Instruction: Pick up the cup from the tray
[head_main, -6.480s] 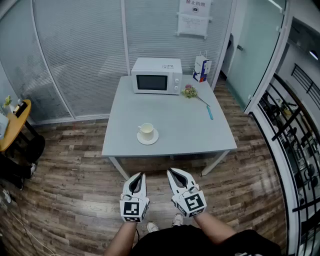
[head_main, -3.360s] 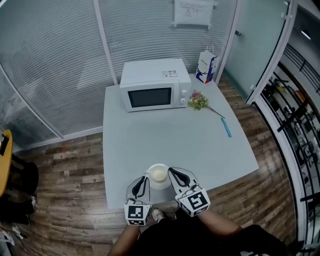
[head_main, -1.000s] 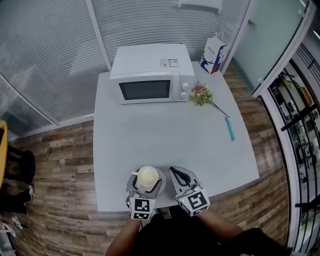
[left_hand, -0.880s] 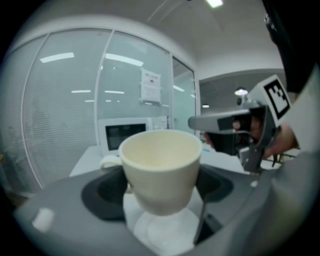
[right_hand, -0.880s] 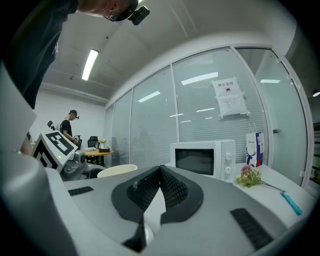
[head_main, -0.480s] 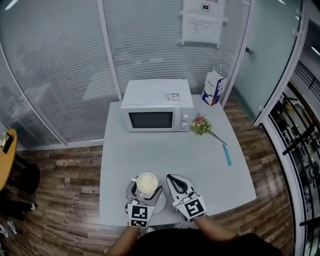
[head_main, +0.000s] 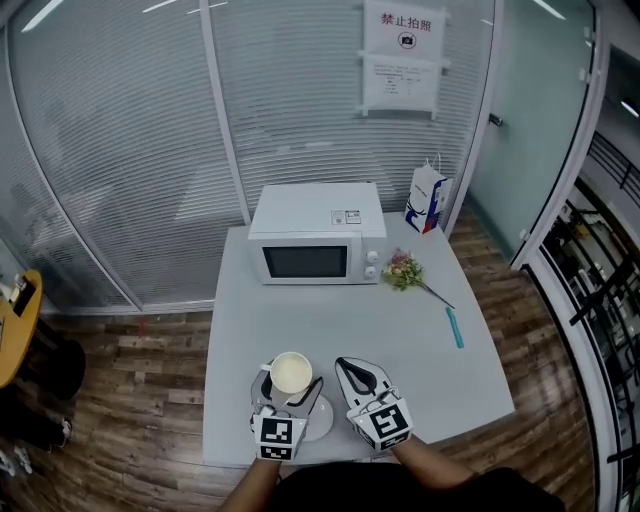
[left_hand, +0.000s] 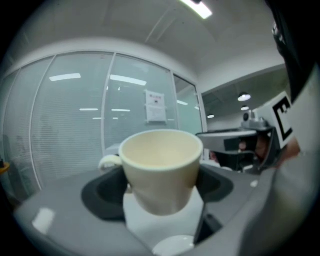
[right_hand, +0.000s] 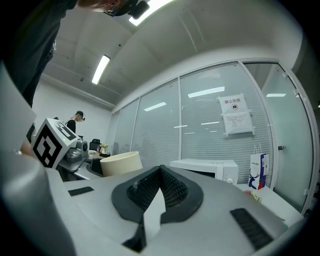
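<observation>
The cream cup (head_main: 291, 372) is pinched across its sides by the left hand-held gripper (head_main: 289, 388), upright and clear above the saucer (head_main: 320, 425), probably for level carrying; the right hand-held gripper (head_main: 351, 371) is pressed together, empty.

Tally at my table (head_main: 400, 340)
I held one left gripper (head_main: 290, 386) and one right gripper (head_main: 352, 370); I counted one cup (head_main: 291, 372), one tray (head_main: 322, 421), one microwave (head_main: 315, 247), one bag (head_main: 427, 199), one flower sprig (head_main: 402, 270), one pen (head_main: 455, 327), two notices (head_main: 402, 85).

From the saucer (head_main: 321, 419) to the microwave (head_main: 316, 248), the surface (head_main: 330, 320) lies open for passing. Flowers (head_main: 403, 270) and a paper bag (head_main: 428, 199) crowd the far right corner; a blue pen (head_main: 455, 328) lies at the right.
</observation>
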